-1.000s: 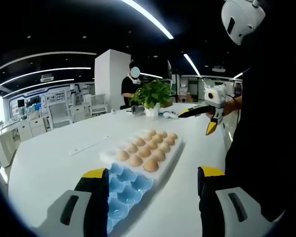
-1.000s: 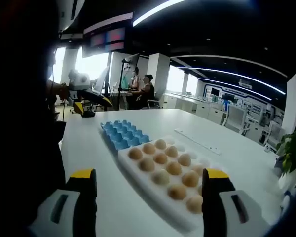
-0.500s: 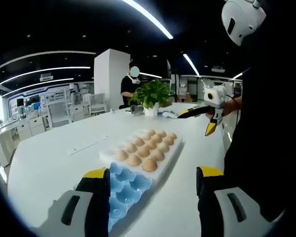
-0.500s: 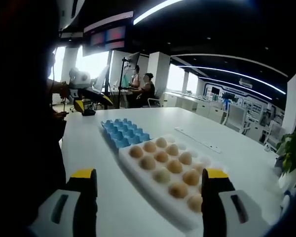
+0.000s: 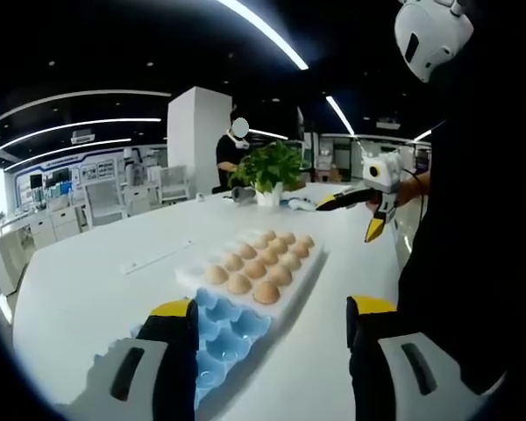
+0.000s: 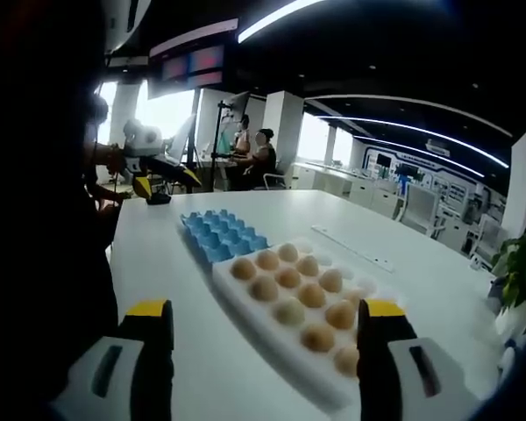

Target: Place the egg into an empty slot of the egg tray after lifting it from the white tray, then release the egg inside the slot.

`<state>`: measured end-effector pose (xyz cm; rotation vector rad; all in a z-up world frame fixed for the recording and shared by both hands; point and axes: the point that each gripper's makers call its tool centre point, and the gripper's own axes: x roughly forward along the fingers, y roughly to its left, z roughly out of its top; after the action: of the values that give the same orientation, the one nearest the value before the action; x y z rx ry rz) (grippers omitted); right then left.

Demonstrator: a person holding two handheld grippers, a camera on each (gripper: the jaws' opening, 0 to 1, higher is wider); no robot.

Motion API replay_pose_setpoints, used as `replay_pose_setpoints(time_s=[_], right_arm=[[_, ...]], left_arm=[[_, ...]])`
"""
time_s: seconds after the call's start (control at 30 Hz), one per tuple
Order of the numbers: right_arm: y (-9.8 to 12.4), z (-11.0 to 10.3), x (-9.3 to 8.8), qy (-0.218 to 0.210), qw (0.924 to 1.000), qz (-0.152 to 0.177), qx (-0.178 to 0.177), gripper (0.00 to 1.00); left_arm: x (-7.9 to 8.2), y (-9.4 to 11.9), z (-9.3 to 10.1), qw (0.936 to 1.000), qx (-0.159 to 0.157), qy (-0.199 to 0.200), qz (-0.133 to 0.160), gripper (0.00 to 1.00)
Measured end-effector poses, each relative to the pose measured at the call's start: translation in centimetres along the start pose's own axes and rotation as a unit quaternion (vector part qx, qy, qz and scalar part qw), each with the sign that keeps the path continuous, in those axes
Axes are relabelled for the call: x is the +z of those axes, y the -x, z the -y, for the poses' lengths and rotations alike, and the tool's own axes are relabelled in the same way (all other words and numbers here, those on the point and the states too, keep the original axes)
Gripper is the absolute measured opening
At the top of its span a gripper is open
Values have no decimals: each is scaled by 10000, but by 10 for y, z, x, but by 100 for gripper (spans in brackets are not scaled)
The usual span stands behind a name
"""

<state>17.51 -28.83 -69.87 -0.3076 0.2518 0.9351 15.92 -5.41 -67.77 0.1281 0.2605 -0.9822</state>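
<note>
In the left gripper view, the left gripper (image 5: 272, 338) stands with its yellow-tipped jaws spread wide and nothing between them; the blue egg tray (image 5: 223, 329) lies just ahead of and partly behind its left jaw, all visible slots bare. Butted against the blue tray's far end is the white tray (image 5: 245, 263), carrying rows of brown eggs (image 5: 267, 292), the closest egg sitting just beyond the gap between the jaws. In the right gripper view, the right gripper (image 6: 265, 338) is likewise wide open and holds nothing; the white tray (image 6: 254, 324) runs between its jaws, with eggs (image 6: 319, 337) in most pockets and a few far pockets bare. The blue egg tray (image 6: 219, 239) lies farther ahead to the left. Both trays rest on a white table (image 5: 96, 281).
</note>
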Motion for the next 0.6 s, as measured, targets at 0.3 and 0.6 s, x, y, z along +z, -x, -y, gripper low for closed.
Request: replay_pose_setpoints(time_s=[0.3,0.6], right_arm=[[-1,-2,-3,38,10000,-71,29,89],[-1,-2,-1,76,9999,-74,30,89]], left_arm=[[-1,1,0,10000,-17,7,-29,68],[0,1,0,10000,-30,-7,-26,68]])
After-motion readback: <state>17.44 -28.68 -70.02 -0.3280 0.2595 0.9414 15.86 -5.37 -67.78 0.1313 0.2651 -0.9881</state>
